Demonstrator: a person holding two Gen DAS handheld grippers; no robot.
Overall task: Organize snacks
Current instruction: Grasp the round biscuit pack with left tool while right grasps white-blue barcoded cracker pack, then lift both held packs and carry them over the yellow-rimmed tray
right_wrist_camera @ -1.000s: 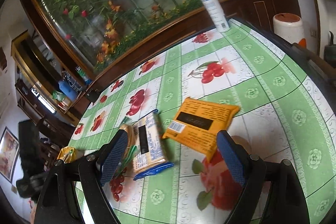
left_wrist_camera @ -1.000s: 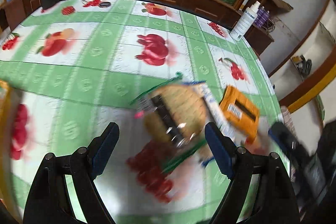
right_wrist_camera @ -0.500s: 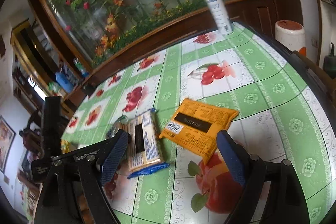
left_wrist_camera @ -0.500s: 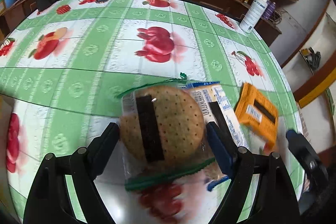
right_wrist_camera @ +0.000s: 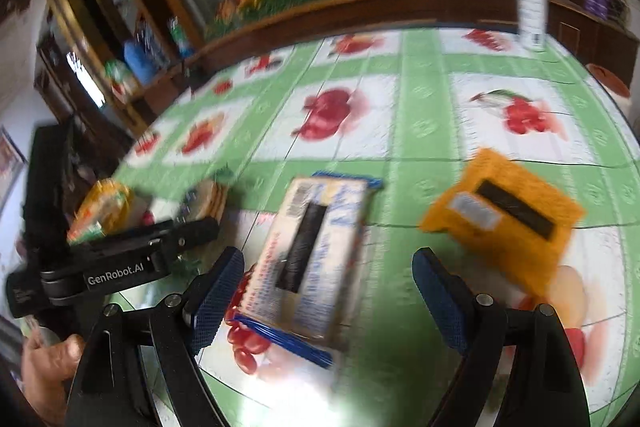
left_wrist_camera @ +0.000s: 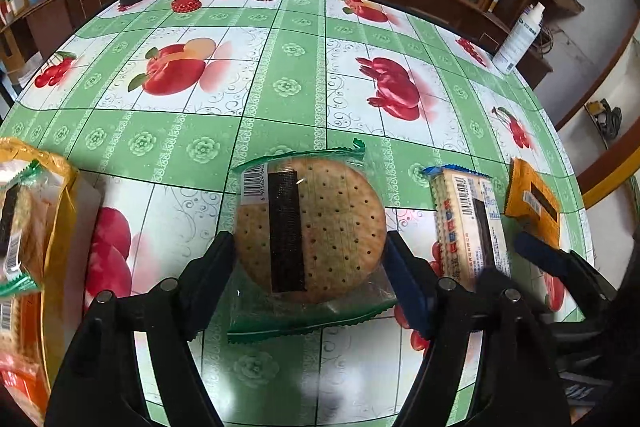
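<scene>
Left wrist: we see the left gripper (left_wrist_camera: pixel 308 267) has advanced; its jaws are closing around the round cracker pack (left_wrist_camera: pixel 310 227) on the table (left_wrist_camera: pixel 288 87), pads at its edges, contact unclear. Bag (left_wrist_camera: pixel 36 227) cut off left.

Right wrist: blurred. The right gripper (right_wrist_camera: pixel 328 297), jaws wide, now straddles the long pack (right_wrist_camera: pixel 308 259); orange pack (right_wrist_camera: pixel 508 215) beside.

A big round cracker (left_wrist_camera: pixel 316 227) with small holes lies flat on the table in a clear wrapper with green ends. A black strip runs down its middle. To its right lies a long white pack with blue ends (left_wrist_camera: pixel 466 223), maybe biscuits. Farther right sits an orange packet (left_wrist_camera: pixel 532 201). At the left edge is a yellow bag of snacks (left_wrist_camera: pixel 36 227).
</scene>
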